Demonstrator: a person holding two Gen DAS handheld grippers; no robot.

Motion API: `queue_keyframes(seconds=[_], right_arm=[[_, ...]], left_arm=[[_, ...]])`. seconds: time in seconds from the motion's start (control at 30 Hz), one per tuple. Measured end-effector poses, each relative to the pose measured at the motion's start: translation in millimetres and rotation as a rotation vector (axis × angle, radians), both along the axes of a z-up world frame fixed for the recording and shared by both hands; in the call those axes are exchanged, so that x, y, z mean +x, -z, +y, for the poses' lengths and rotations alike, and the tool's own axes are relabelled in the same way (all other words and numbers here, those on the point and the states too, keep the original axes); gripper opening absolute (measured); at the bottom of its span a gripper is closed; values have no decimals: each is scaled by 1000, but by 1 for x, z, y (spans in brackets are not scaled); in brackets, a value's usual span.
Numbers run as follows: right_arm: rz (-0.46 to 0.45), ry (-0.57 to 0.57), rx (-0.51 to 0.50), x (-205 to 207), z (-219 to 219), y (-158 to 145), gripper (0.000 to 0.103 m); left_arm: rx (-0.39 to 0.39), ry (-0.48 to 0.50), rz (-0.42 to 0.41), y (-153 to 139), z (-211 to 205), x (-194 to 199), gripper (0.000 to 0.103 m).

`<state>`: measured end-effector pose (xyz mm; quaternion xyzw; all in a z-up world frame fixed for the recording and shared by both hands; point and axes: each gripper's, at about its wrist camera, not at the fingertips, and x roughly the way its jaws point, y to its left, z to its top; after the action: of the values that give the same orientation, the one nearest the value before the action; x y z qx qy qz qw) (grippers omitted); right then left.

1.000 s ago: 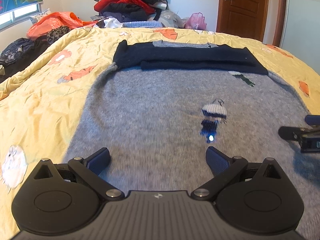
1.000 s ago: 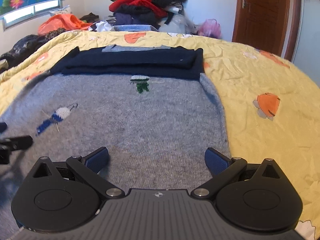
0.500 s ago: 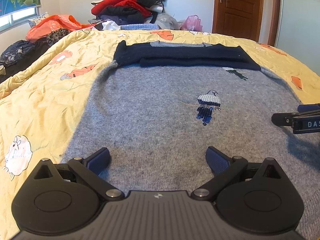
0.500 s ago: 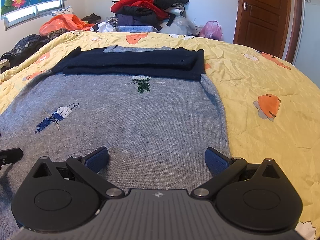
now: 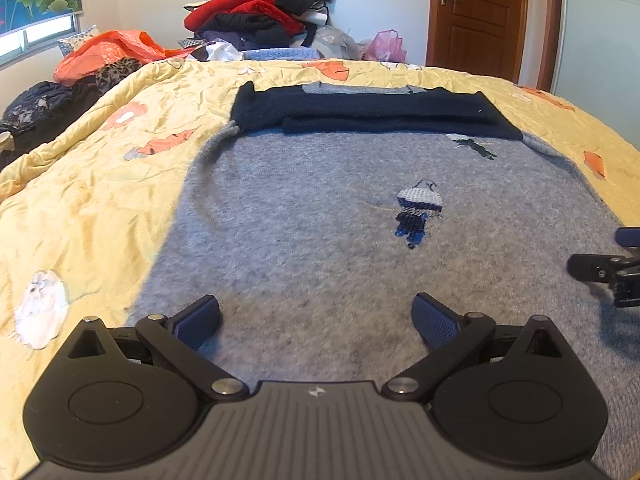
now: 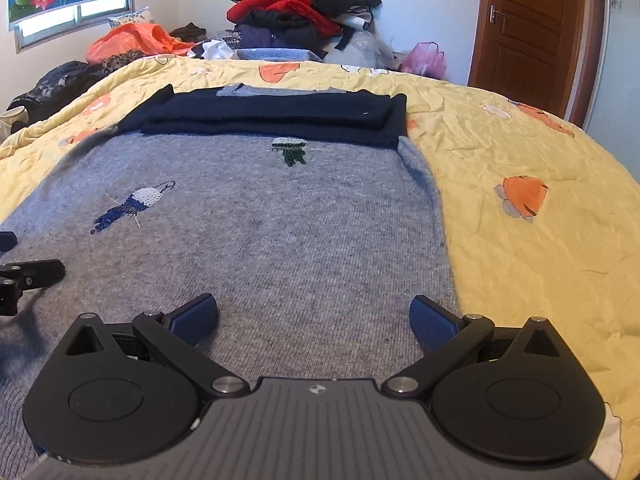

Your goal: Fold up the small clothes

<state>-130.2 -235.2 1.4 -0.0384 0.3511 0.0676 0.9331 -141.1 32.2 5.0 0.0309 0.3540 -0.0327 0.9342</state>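
Observation:
A grey knitted sweater (image 5: 304,232) (image 6: 280,232) lies flat on the yellow quilt, with its dark navy sleeves (image 5: 368,114) (image 6: 276,114) folded across its far end. Small knitted figures decorate its body. My left gripper (image 5: 316,320) hovers open just over the sweater's near left part, nothing between its fingers. My right gripper (image 6: 314,318) is open too, over the near right part, close to the sweater's right edge. Each gripper shows at the side of the other's view.
The yellow floral quilt (image 5: 88,200) (image 6: 540,240) covers the bed around the sweater. A heap of clothes (image 5: 260,20) is piled at the far end, an orange bag (image 5: 108,50) to its left. A wooden door (image 6: 532,28) stands at the back right.
Both grippers have pulled back and slightly up from the sweater, staying open. The sweater has not moved.

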Motion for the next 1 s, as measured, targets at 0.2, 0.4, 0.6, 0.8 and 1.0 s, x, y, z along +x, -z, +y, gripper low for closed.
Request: queue_keyframes(seconds=[0.2,0.4,0.6,0.8,1.0], right_arm=[[-1,14,38,-35,-21,-17,103],[24,117,147,-69,-65,-30,103],[95,133,157,-87,-76,-26,103],[182,92,308,-97,-80,-19,103],[273,68,612,-104,-99,-18,100]], left_arm=[[-18,-66,-9,-18,36,-26,103],[-114,-145,54,-23,91,-34,103],[-289,-57,159,-17,115,-39,103],[-491,108,241,-16,118,-45,103],[-719,134,308,-6,144,-46,103]])
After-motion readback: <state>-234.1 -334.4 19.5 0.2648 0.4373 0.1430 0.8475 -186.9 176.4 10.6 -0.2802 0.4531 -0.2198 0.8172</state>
